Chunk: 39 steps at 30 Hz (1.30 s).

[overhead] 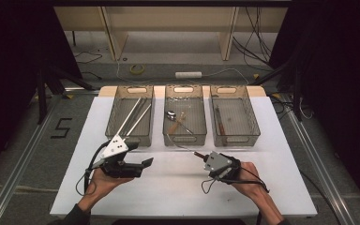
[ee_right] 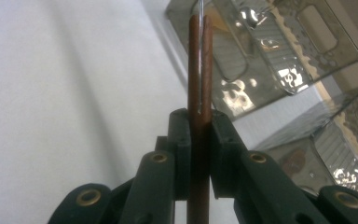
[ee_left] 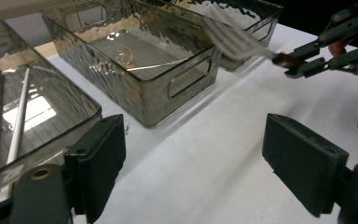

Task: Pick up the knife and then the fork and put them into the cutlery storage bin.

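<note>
My right gripper (overhead: pixel 203 157) (ee_right: pixel 199 126) is shut on the brown wooden handle of a metal utensil (overhead: pixel 183 146) (ee_right: pixel 200 70). Its fork-like metal end (ee_left: pixel 233 39) points toward the front wall of the middle clear bin (overhead: pixel 183 138) (ee_left: pixel 168 88). The right gripper (ee_left: pixel 303 63) also appears at the upper right of the left gripper view. My left gripper (overhead: pixel 145 165) (ee_left: pixel 196 158) is open with nothing between its jaws, low over the white table (overhead: pixel 168 187) in front of the left bin (overhead: pixel 110 117) (ee_left: pixel 51 107).
The left bin holds long metal rods (overhead: pixel 133 117) (ee_left: pixel 18 126). A spoon (overhead: pixel 172 115) lies in the middle bin. A brown-handled utensil (overhead: pixel 219 119) lies in the right bin (overhead: pixel 255 117). Cables and a tape roll (overhead: pixel 137 69) lie on the floor beyond.
</note>
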### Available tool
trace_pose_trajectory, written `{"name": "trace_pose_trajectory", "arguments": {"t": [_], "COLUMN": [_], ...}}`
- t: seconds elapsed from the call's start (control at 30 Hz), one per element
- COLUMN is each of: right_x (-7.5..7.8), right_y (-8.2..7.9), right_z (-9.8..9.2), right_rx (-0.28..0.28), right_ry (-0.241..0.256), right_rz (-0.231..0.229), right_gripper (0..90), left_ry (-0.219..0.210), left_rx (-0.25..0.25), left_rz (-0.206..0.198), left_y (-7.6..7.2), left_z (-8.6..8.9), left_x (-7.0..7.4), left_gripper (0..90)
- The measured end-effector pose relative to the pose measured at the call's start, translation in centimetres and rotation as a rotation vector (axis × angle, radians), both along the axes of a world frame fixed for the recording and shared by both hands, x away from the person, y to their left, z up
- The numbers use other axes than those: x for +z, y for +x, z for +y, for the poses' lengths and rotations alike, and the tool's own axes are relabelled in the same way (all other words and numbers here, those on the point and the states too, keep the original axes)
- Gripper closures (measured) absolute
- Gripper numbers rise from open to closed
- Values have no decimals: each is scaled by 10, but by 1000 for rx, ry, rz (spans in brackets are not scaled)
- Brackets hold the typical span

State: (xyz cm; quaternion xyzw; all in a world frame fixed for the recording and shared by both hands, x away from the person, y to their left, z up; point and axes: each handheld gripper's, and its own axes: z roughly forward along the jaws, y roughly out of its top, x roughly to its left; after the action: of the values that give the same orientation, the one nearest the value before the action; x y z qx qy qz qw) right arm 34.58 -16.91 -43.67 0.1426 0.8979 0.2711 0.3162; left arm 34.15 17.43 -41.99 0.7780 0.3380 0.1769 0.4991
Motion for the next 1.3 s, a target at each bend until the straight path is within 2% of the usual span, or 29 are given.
{"name": "trace_pose_trajectory", "arguments": {"t": [0.43,0.6,0.93,1.3], "right_x": [15,23,44,48], "right_y": [19,32,58,89], "right_z": [-21,-32,-56,-69], "right_rx": [-120,-181,-311,-409], "right_ry": [149,233,348,373], "right_rz": [76,121,145,187], "right_gripper": [814,814,813,813], "left_ry": [8,26,7,13], "left_rx": [39,46,50,60], "left_rz": [-3,-10,-9,-8], "left_y": [-5,-7,-12,-13], "left_z": [10,11,12,13], "left_x": [-7,-9,-9,-10], "left_gripper": [204,202,190,183]}}
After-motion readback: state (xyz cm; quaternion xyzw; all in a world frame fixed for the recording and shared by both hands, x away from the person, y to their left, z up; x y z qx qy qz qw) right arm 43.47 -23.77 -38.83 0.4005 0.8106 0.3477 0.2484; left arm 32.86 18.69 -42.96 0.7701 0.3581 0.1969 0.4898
